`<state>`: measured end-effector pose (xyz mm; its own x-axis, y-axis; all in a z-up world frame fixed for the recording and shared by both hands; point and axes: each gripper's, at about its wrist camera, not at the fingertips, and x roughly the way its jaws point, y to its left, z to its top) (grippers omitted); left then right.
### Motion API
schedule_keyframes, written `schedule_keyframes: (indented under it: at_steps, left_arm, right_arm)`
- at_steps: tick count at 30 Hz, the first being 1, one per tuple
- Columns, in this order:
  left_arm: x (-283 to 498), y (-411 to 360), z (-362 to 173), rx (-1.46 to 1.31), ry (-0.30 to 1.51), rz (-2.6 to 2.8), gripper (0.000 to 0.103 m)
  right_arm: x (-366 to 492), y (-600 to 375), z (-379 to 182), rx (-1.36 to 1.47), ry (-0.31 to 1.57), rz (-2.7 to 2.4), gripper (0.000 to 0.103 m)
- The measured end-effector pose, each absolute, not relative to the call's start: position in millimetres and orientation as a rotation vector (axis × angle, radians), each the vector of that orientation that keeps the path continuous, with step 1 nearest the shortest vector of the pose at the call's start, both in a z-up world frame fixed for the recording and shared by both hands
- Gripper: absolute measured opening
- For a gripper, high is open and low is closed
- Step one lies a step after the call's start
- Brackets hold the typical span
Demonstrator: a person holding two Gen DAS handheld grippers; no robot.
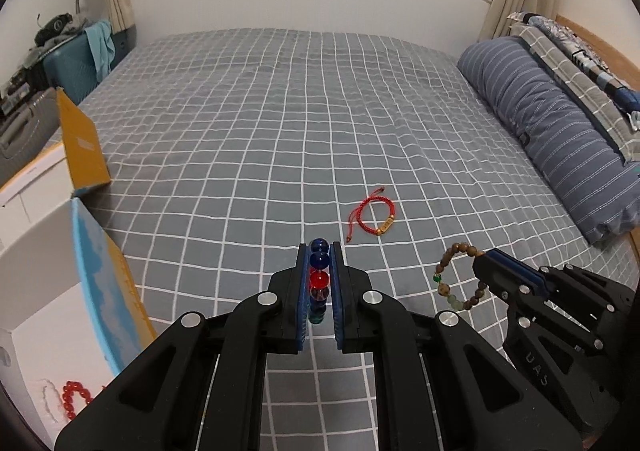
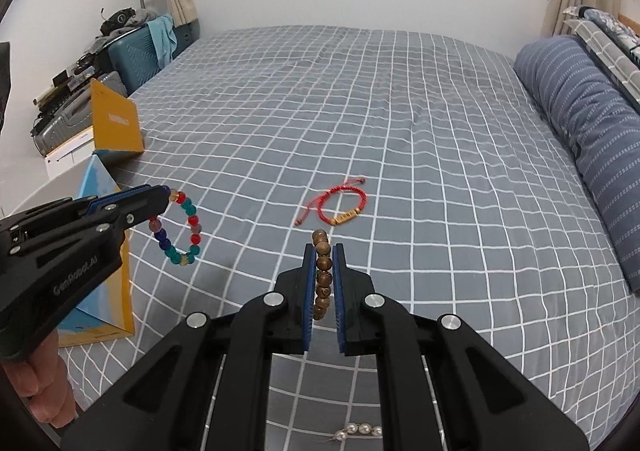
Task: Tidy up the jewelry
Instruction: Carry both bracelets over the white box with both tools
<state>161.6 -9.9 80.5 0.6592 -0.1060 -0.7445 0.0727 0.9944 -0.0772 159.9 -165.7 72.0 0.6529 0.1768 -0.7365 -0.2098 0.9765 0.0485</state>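
My left gripper (image 1: 320, 251) is shut on a bracelet of coloured glass beads (image 1: 319, 279), which hangs above the checked bedspread; the right wrist view shows this bracelet (image 2: 188, 229) dangling as a loop from the left gripper (image 2: 165, 193). My right gripper (image 2: 323, 249) is shut on a brown wooden bead bracelet (image 2: 322, 279), lifted off the bed; the left wrist view shows that bracelet (image 1: 454, 279) hanging from the right gripper (image 1: 482, 256). A red cord bracelet (image 1: 376, 216) with a gold charm lies flat on the bed beyond both grippers, the same red cord bracelet (image 2: 340, 205) showing in the right wrist view.
An open white box (image 1: 48, 283) with a blue and yellow flap stands at the bed's left edge, a red bead bracelet (image 1: 74, 397) inside. A pearl strand (image 2: 360, 430) lies under the right gripper. A striped pillow (image 1: 560, 131) lines the right side. A hand (image 2: 36, 391) holds the left gripper.
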Motion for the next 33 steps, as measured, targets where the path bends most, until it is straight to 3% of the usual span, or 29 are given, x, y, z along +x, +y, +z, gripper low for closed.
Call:
schedule_keyframes:
  at_steps: [33]
  left_arm:
    - [105.7, 101.3, 123.4, -0.135, 0.771, 0.059, 0.009]
  right_arm:
    - [160.4, -62.4, 118.0, -0.091, 0.766, 0.399, 0.008]
